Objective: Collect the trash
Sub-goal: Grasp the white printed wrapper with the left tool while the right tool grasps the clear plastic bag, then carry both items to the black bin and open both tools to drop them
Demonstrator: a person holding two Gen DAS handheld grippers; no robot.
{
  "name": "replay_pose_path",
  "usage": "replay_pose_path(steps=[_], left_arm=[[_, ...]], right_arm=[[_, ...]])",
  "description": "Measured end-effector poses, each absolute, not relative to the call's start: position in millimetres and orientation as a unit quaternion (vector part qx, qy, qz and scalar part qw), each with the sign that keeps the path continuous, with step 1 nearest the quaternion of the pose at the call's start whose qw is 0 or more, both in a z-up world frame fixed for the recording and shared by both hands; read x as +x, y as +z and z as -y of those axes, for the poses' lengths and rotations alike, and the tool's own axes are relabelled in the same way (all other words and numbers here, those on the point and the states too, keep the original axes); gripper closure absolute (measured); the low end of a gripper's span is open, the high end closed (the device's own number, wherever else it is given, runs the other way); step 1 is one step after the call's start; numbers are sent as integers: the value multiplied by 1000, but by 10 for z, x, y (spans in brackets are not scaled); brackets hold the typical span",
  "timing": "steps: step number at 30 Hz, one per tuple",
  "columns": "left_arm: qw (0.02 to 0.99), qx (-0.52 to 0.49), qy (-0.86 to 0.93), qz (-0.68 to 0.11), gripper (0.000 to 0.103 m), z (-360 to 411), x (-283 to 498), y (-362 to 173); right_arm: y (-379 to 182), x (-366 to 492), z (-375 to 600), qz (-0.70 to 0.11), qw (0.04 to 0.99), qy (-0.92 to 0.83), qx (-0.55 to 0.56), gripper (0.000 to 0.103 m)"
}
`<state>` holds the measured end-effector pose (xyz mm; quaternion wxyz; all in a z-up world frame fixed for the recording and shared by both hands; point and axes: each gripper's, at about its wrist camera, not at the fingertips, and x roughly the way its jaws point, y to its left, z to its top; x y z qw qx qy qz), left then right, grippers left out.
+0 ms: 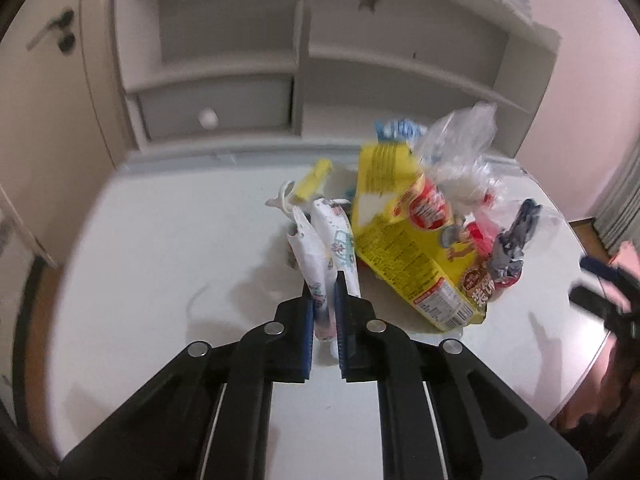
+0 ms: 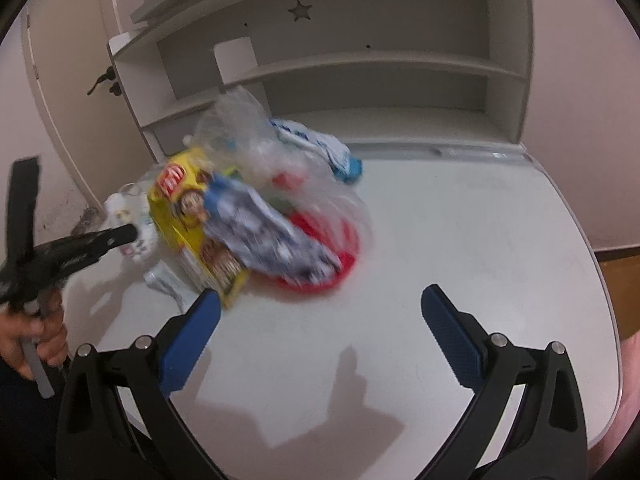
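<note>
Two tools work the trash pile on the desk: my left tool clenches a white wrapper to lift it clear, my right tool gapes, ready for the yellow box.

You face a white rounded surface | behind it a pale shelf unit with a star cutout and a drawer with a round knob | pinkish walls | a door with a dark handle at your left | wooden floor.
</note>
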<state>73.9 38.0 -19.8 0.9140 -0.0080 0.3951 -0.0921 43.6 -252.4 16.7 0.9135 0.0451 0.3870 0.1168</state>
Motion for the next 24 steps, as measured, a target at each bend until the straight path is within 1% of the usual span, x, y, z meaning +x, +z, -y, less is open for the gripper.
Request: replay_pose_path(steps=[3, 6, 8, 10, 12, 13, 15, 16, 18, 20, 24], left_arm=[[922, -20, -83, -377, 95, -568, 621, -50], [923, -33, -78, -374, 94, -676, 583, -22], [923, -37, -77, -375, 94, -701, 578, -34], [922, -36, -78, -377, 94, -727, 590, -37], [921, -35, -83, -379, 94, -703, 598, -44], [921, -35, -86, -379, 94, -720, 552, -32], [920, -33, -90, -380, 94, -704, 536, -25], [920, -32, -91, -379, 94, -692, 520, -18], [922, -26, -93, -376, 94, -654, 493, 8], [922, -22, -95, -375, 94, -625, 492, 30], [925, -13, -101, -365, 94, -484, 468, 159]], right_arm=[[391, 669, 2391, -372, 920, 125, 25, 6], [493, 996, 2207, -386, 911, 145, -1, 6], [432, 1339, 2097, -426, 889, 166, -11, 6], [299, 1657, 2083, -471, 865, 176, 3, 6], [168, 1839, 2096, -500, 847, 177, 21, 11], [76, 1932, 2102, -519, 834, 183, 32, 16], [-8, 1977, 2105, -536, 820, 193, 46, 43], [-17, 1965, 2142, -539, 815, 200, 66, 66], [84, 1897, 2191, -518, 826, 207, 82, 68], [319, 1773, 2308, -479, 849, 202, 90, 70], [754, 1432, 2627, -412, 883, 193, 115, 70]])
